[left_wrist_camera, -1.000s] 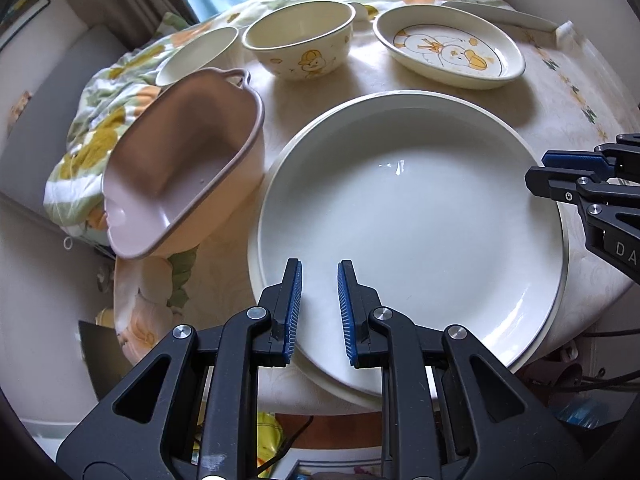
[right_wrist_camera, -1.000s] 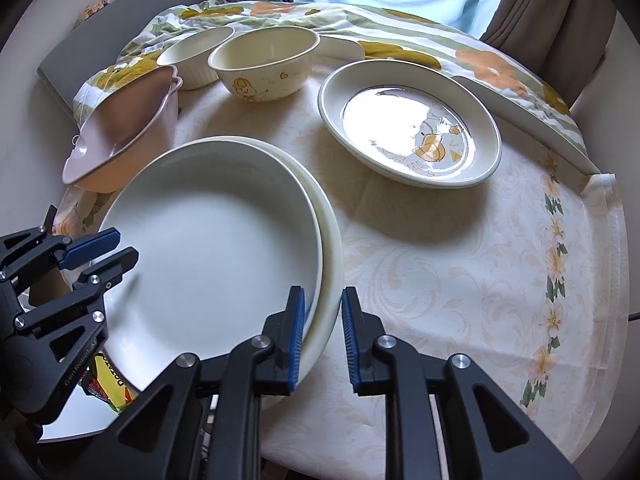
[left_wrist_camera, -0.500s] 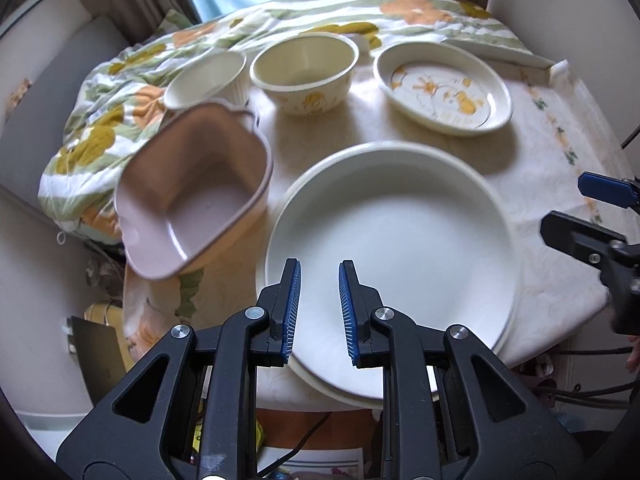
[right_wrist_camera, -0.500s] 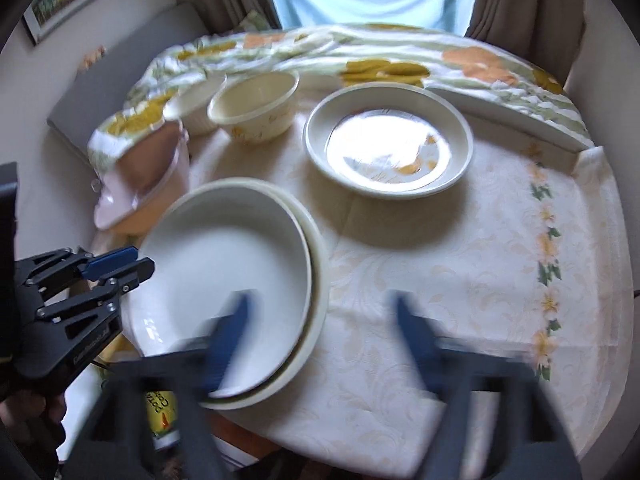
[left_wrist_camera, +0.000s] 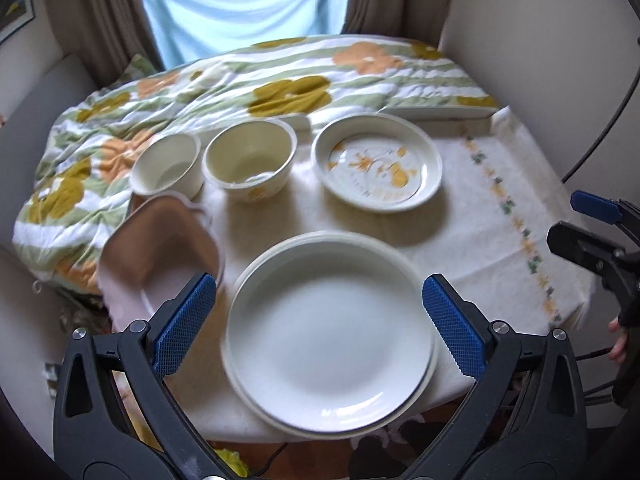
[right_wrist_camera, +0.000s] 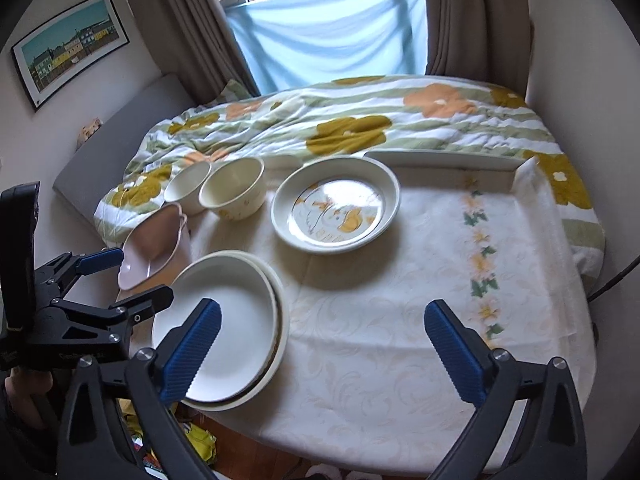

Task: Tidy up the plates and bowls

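Two large white plates [left_wrist_camera: 332, 332] sit stacked at the table's near edge, also in the right wrist view [right_wrist_camera: 224, 328]. A patterned plate [left_wrist_camera: 378, 164] [right_wrist_camera: 336, 208], a cream bowl [left_wrist_camera: 250, 158] [right_wrist_camera: 232, 192], a small white bowl [left_wrist_camera: 166, 168] [right_wrist_camera: 186, 190] and a pink handled dish [left_wrist_camera: 160, 248] [right_wrist_camera: 150, 246] stand behind them. My left gripper [left_wrist_camera: 320, 324] is open and empty above the stack. My right gripper [right_wrist_camera: 324, 352] is open and empty over bare cloth, right of the stack.
A floral blanket [left_wrist_camera: 280, 80] covers the table's far half, with a long white tray [right_wrist_camera: 444, 160] at its edge. The white tablecloth [right_wrist_camera: 440, 280] lies on the right. A window and curtains are behind.
Both grippers have opened wide and pulled back and up from the stacked plates. The plates stay on the table.
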The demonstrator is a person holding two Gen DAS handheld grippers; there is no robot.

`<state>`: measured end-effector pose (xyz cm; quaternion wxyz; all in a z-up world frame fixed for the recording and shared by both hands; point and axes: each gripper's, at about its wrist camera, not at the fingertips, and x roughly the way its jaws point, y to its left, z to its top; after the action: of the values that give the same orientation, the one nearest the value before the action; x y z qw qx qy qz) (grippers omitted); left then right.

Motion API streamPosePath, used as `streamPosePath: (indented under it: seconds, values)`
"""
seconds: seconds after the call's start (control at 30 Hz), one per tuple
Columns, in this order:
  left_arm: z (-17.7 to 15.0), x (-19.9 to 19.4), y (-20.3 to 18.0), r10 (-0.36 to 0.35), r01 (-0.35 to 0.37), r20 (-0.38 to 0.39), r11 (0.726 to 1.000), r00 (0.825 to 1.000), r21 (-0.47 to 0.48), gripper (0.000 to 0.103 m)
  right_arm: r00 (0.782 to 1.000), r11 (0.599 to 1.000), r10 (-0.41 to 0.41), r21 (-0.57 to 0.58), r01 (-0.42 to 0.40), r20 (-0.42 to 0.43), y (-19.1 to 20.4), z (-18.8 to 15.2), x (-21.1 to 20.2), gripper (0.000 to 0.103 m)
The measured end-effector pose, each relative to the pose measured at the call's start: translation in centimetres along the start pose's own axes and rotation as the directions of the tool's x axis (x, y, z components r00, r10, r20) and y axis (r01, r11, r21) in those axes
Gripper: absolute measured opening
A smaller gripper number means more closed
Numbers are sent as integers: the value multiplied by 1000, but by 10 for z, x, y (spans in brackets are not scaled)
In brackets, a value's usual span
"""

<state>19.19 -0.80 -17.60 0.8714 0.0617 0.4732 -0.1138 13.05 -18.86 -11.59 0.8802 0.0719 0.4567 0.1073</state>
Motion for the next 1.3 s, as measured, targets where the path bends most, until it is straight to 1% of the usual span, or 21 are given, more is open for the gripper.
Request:
streamPosePath:
  seconds: [0.13,0.23,0.3,0.37,0.5,0.53,0.57,0.6,0.63,0.67,0.7,0.77,0.83,0.87,0.9,1.0,1.03,1.1,1.17,1.2,1.3]
  values:
    - [27,0,3,-34,35,26,998,999,-52,103,999,1000,-11,-5,11,-40,-19,32,-5,101]
    - [47,11,10,-110,112,23,983,994,-145,103,999,1000,7,-21,-8,-32,-36,64,-5,101]
    - [56,24,18,-156,155,12,961,988,-231,103,999,999,11,-49,-14,-50,-45,83,5,101]
    - [63,39,22,-179,172,7,935,984,-309,103,995,995,33,-89,-42,-94,-55,102,26,101]
    - [70,79,24,-196,167,-22,886,980,-433,102,981,982,84,-154,-111,-175,-72,118,72,101]
    - [71,95,23,-197,157,-38,871,980,-465,100,975,977,99,-167,-134,-200,-77,121,87,100]
    - [72,106,23,-194,144,-55,863,979,-485,97,969,972,114,-176,-154,-219,-81,123,101,97]
    - [72,121,22,-189,125,-77,854,979,-504,86,959,967,135,-179,-182,-249,-87,126,120,93]
    - [72,134,22,-185,109,-98,848,978,-519,73,949,964,149,-175,-202,-277,-91,127,134,84]
    - [72,145,21,-183,93,-119,842,976,-532,69,938,960,165,-170,-224,-304,-96,127,147,75]
    - [71,154,21,-183,84,-132,837,974,-540,63,923,954,183,-167,-250,-338,-100,127,165,73]
    - [70,172,18,-170,55,-159,830,973,-554,56,905,945,199,-169,-279,-376,-104,126,186,62]
    - [69,183,17,-155,27,-180,825,971,-565,47,884,933,223,-172,-316,-410,-106,125,206,55]
    - [68,189,16,-149,15,-188,820,971,-572,45,877,928,234,-173,-330,-419,-107,125,212,53]
    - [67,192,16,-143,6,-194,818,971,-575,38,871,922,247,-174,-347,-425,-108,126,219,52]
    - [66,201,14,-118,-27,-213,818,970,-574,21,854,904,282,-177,-390,-437,-107,127,231,39]
    - [65,204,13,-115,-31,-217,819,969,-573,18,848,899,288,-180,-400,-444,-106,127,235,32]
    - [65,208,11,-101,-46,-226,823,969,-567,17,845,894,293,-184,-408,-447,-107,127,239,27]
    - [66,208,10,-91,-53,-223,824,971,-564,17,836,891,300,-179,-418,-460,-107,126,246,16]
    - [67,208,10,-87,-56,-224,823,971,-565,17,828,888,306,-171,-426,-470,-107,124,250,15]
    - [68,208,7,-70,-70,-226,826,972,-559,17,826,884,317,-171,-435,-466,-107,125,250,14]
